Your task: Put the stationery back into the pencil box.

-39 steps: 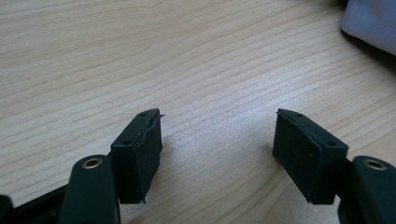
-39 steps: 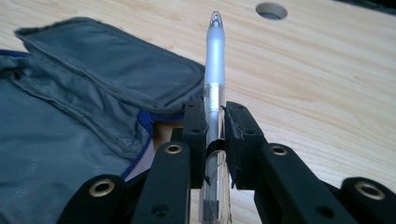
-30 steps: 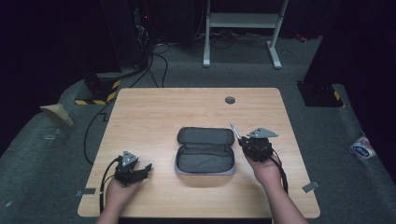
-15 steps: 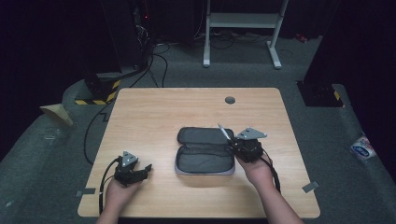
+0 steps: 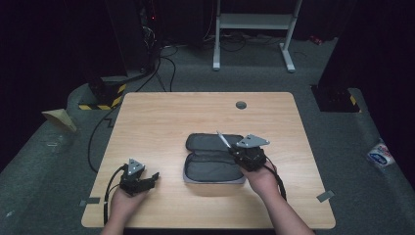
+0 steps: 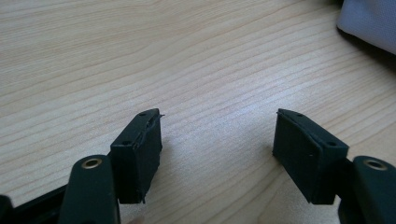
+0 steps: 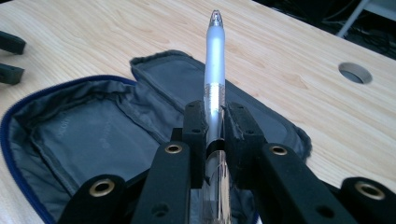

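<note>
Right gripper [image 5: 234, 148] has shifted left, now over the open grey fabric pencil case [image 5: 214, 169], jaws clamped on a slim silver pen [image 7: 214, 70] pointing up-left. Left gripper [image 6: 217, 135] jaws wide, empty, low over bare wood-grain table [image 5: 161, 122], case corner just beside

Left tool [image 5: 152, 179] low near the table's front-left, jaws spread, right tool [image 5: 234, 150] apparently raised, jaws clamped
</note>
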The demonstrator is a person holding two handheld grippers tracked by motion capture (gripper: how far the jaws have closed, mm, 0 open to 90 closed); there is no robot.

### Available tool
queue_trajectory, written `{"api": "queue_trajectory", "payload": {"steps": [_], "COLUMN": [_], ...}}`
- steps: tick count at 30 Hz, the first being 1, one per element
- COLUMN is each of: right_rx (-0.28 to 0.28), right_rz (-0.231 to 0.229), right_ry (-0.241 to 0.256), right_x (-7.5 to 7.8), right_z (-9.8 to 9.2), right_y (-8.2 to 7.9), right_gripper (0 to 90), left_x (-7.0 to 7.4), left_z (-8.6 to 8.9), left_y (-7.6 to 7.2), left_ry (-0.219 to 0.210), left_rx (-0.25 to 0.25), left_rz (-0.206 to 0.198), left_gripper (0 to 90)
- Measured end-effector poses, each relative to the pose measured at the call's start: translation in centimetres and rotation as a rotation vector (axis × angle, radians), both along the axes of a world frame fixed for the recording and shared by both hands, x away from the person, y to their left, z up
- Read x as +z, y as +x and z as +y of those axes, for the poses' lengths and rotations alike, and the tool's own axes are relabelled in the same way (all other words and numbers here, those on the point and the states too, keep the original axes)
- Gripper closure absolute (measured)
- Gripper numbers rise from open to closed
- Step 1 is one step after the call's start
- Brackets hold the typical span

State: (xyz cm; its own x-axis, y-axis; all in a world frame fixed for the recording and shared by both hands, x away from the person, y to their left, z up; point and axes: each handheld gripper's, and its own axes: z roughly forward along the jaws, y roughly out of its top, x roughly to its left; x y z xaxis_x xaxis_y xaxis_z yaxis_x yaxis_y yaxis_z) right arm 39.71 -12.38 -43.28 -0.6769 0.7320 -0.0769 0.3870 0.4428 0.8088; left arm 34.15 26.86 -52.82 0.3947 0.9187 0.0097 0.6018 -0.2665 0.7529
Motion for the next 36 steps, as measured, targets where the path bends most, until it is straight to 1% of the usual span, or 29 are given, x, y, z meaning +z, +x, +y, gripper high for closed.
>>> {"api": "queue_trajectory", "payload": {"steps": [4,5,8,11,13,15,19,25,32,36], "right_rx": [0.026,0.04,0.054,0.068,0.083,0.094,0.121,0.148,0.184,0.202], "right_rz": [-0.002,-0.009,-0.017,-0.012,-0.022,-0.021,-0.021,0.007,0.042,0.071], "right_ry": [0.01,0.012,0.011,0.012,0.011,0.02,0.017,0.02,-0.016,-0.04], "right_x": [0.2,0.3,0.4,0.4,0.4,0.3,0.2,-0.3,-1.9,-2.7], "right_z": [0.7,0.9,1.3,1.7,1.9,2.0,2.4,2.7,3.0,3.2], "right_y": [0.0,-0.1,-0.2,-0.5,-0.5,-0.7,-0.9,-0.9,-1.0,-1.1], "right_gripper": [78.5,78.5,78.5,78.5,78.5,78.5,78.5,78.4,78.4,78.3], "left_x": [0.0,0.0,0.0,0.0,0.0,0.0,0.0,0.0,0.0,0.0], "left_z": [0.0,0.0,0.0,0.0,0.0,0.0,0.0,0.0,0.0,0.0], "left_y": [0.0,0.0,0.0,0.0,0.0,0.0,0.0,0.0,0.0,0.0], "left_ry": [0.0,-0.001,0.0,-0.001,-0.001,-0.001,-0.002,-0.002,-0.002,0.0], "left_rx": [0.0,0.0,0.0,-0.001,-0.001,-0.001,-0.001,-0.001,-0.001,-0.002], "left_rz": [0.0,0.0,0.0,0.0,0.0,0.0,0.0,0.0,0.0,0.0], "left_gripper": [32.6,32.6,32.5,32.5,32.5,32.5,32.5,32.5,32.5,32.5]}}
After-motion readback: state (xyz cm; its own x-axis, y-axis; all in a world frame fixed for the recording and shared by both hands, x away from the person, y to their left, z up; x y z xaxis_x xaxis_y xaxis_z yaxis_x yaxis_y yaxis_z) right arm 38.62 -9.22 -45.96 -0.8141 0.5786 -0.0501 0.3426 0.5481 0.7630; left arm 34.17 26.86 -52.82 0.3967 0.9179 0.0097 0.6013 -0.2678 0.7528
